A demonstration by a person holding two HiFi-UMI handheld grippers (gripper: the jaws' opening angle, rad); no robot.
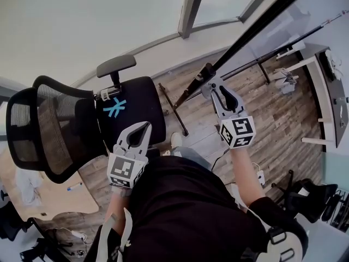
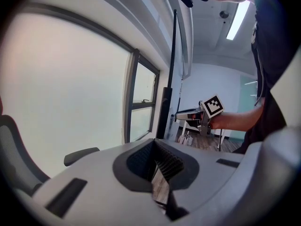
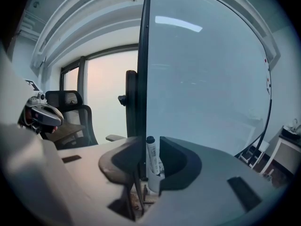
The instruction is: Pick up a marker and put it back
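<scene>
A white marker [image 3: 151,155] with a dark cap stands upright in a small white holder [image 3: 153,185] at the edge of a glass board [image 3: 207,79]. My right gripper [image 3: 151,166] has its jaws closed in on both sides of the marker, seemingly shut on its barrel. In the head view the right gripper [image 1: 210,82] points at the board's dark frame [image 1: 262,23], and the marker is hidden there. My left gripper [image 1: 144,127] hangs over the chair seat. It is shut [image 2: 157,168] with nothing in it.
A black mesh office chair [image 1: 65,124] stands close on the left. Behind it is a wooden desk [image 1: 43,198]. The board's stand legs [image 1: 177,111] spread over the wood floor. A white table [image 1: 322,91] is at the far right.
</scene>
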